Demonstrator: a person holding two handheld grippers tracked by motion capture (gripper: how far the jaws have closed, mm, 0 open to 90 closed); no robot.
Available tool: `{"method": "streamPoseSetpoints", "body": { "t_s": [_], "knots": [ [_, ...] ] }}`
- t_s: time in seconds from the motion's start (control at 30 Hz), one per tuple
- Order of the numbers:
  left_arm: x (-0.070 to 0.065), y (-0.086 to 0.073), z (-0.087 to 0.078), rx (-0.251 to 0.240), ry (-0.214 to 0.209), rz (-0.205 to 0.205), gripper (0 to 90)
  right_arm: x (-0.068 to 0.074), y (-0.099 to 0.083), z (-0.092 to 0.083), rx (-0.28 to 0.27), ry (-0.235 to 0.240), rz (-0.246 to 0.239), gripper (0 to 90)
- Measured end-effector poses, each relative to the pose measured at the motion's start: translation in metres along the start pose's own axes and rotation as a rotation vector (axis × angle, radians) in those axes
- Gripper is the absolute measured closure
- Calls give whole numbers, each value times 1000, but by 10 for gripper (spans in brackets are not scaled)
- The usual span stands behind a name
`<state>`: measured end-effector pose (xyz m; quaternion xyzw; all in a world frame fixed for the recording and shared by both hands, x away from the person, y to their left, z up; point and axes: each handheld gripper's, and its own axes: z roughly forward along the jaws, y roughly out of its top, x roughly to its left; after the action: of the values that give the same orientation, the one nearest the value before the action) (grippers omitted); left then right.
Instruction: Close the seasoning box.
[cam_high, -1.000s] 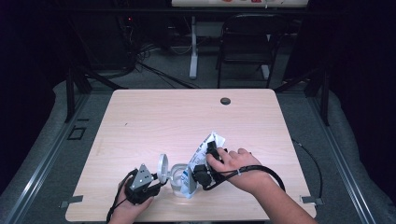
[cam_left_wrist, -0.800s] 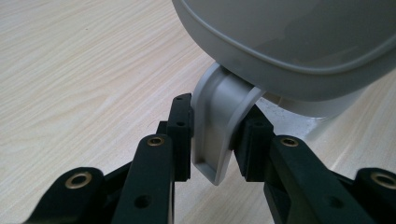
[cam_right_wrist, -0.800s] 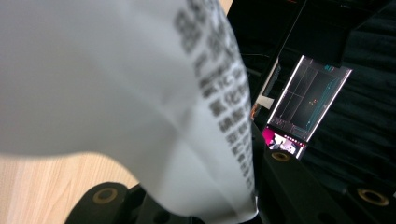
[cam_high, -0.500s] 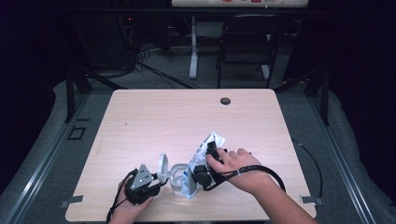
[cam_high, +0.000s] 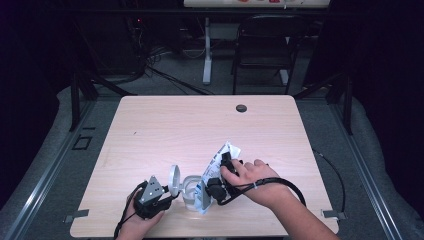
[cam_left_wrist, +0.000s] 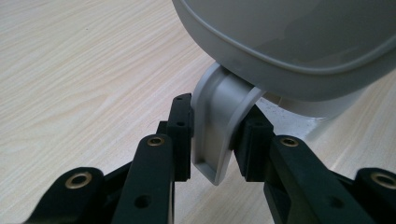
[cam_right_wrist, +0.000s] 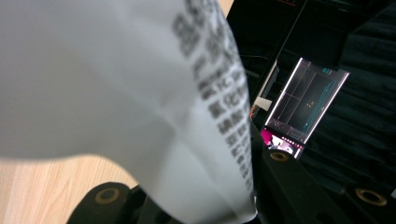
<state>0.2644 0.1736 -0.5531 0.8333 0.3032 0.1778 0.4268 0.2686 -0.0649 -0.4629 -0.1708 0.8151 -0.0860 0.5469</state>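
Light wooden table (cam_high: 165, 130) amid a dark room's chair (cam_high: 262, 47).

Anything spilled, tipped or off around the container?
No spill visible. The white pouch, clamped in the right gripper, is tipped mouth-down toward the open grey container, whose lid stands up on its hinge. The left gripper grips the container's tab. Nothing looks damaged.

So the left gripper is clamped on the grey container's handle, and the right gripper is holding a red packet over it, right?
Not quite: the packet is white with dark print, not red, as the right gripper view shows. The rest holds: the left gripper is clamped on the grey container's handle, and the right gripper holds the packet over it.
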Motion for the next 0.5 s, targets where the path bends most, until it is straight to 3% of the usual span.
{"method": "streamPoseSetpoints", "body": {
  "t_s": [0.5],
  "knots": [
    [0, 0, 0, -1, 1, 1, 709, 1, -1, 0, -1, -2, -3, 801]
  ]
}}
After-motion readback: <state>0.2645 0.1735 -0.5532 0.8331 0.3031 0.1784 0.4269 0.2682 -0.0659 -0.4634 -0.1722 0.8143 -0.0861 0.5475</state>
